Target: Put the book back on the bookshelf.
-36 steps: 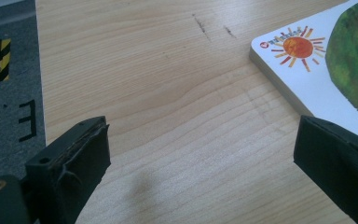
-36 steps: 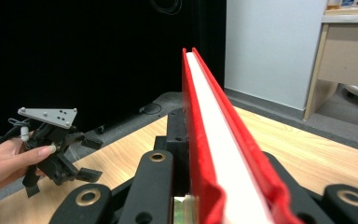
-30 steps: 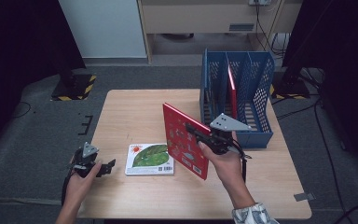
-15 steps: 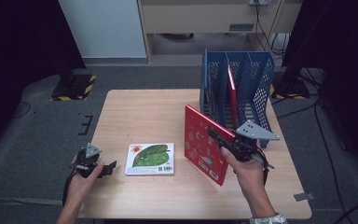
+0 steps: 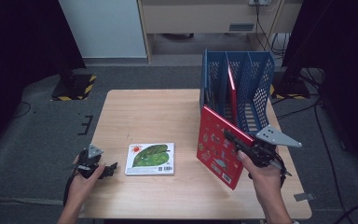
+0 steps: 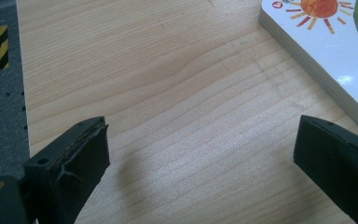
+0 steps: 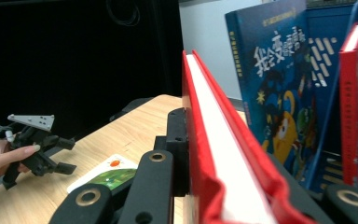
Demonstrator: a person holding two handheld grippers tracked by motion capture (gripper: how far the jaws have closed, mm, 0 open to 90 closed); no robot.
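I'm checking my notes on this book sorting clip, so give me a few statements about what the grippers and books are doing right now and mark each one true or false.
1. The right gripper is shut on the red book, holding it upright. True.
2. The left gripper is clamped on the green leaf book. False: its jaws stand open over bare table, with the book off to one side.
3. A blue book already stands in the blue rack. True.
4. The green leaf book stands upright in the rack. False: it lies flat on the table.
5. The red book rests fully inside a rack compartment. False: it is held in front of the rack, above the table.
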